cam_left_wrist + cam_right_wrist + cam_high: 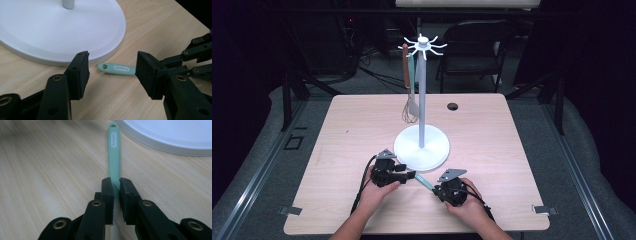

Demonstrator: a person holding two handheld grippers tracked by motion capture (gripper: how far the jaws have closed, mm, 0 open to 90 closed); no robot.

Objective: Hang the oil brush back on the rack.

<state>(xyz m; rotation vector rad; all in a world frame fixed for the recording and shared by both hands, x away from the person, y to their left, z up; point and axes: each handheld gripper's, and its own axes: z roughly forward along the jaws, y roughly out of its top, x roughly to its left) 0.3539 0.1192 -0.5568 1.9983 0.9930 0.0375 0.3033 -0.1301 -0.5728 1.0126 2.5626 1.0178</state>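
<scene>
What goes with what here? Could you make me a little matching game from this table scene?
Things:
1. left gripper
2. right gripper
3. round white stand base
4. brown-handled wire whisk

States:
A. hangs from the stand's top hooks
B. clamped on the mint-green utensil handle
C. jaws spread apart, holding nothing
D. rests flat on the wooden table

Pairs: 1-C, 2-B, 3-D, 4-A

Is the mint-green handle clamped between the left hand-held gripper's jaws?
No, the left hand-held gripper stands open, its pads clear of the mint-green handle.

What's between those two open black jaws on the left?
The left gripper view shows the mint handle's holed tip over bare table, untouched by either jaw.
</scene>
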